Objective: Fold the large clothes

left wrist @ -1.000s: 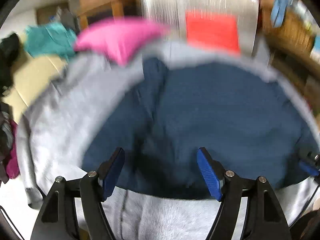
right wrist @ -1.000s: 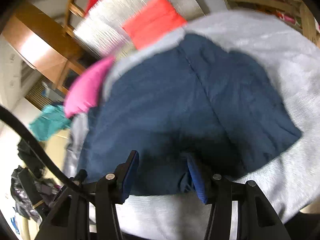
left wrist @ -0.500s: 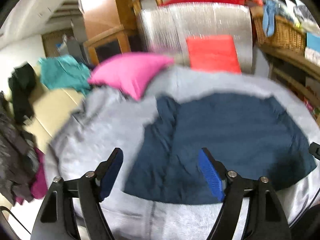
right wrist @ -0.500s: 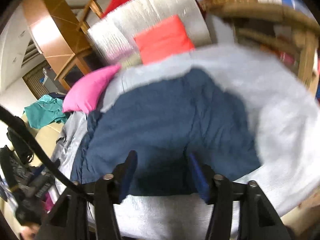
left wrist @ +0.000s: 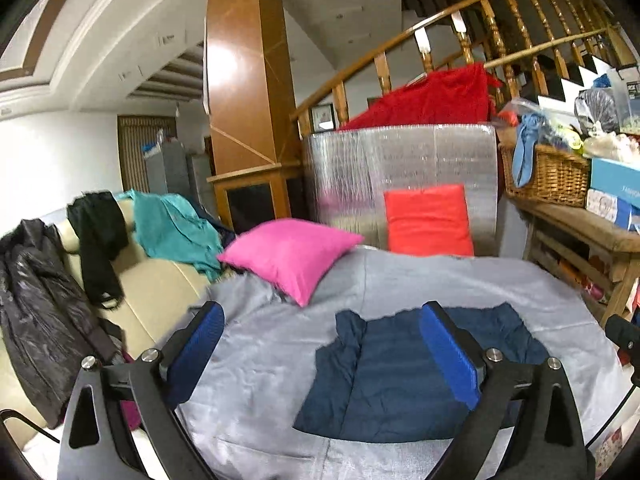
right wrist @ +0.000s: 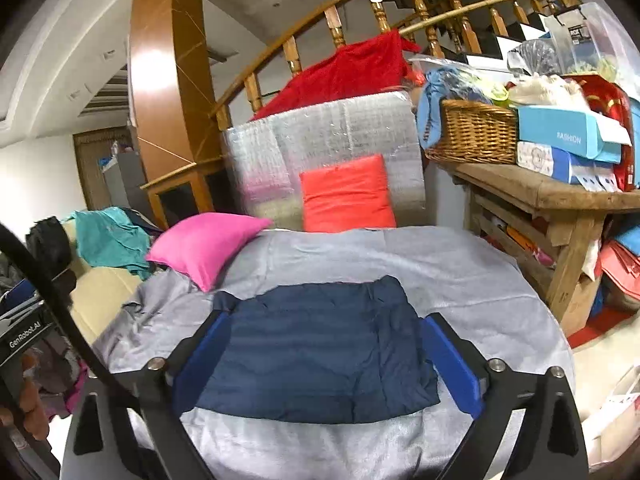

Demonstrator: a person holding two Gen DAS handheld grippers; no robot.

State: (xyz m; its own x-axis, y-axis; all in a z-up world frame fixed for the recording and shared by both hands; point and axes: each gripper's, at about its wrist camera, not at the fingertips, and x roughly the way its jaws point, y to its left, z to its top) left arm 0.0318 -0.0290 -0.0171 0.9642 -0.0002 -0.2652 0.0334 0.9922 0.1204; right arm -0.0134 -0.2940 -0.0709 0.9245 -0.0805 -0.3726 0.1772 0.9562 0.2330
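Note:
A dark navy garment [left wrist: 404, 376] lies folded into a rough rectangle on the grey cover [left wrist: 272, 344] of a bed or table. It also shows in the right wrist view [right wrist: 320, 348], flat, with a bunched left edge. My left gripper [left wrist: 320, 356] is open and empty, held back above the near edge, its blue pads [left wrist: 450, 356] wide apart. My right gripper [right wrist: 324, 360] is open and empty too, raised above the garment's near edge, touching nothing.
A pink pillow [left wrist: 288, 256] and a red-orange cushion [left wrist: 428, 220] lie at the far side before a silver foil panel [left wrist: 400, 168]. A cream sofa with teal and black clothes [left wrist: 168, 228] stands left. A wooden shelf with a wicker basket [right wrist: 472, 136] stands right.
Both grippers have pulled back and up from the navy garment. The right gripper, which had a fold of cloth between its pads, has let go and opened wide.

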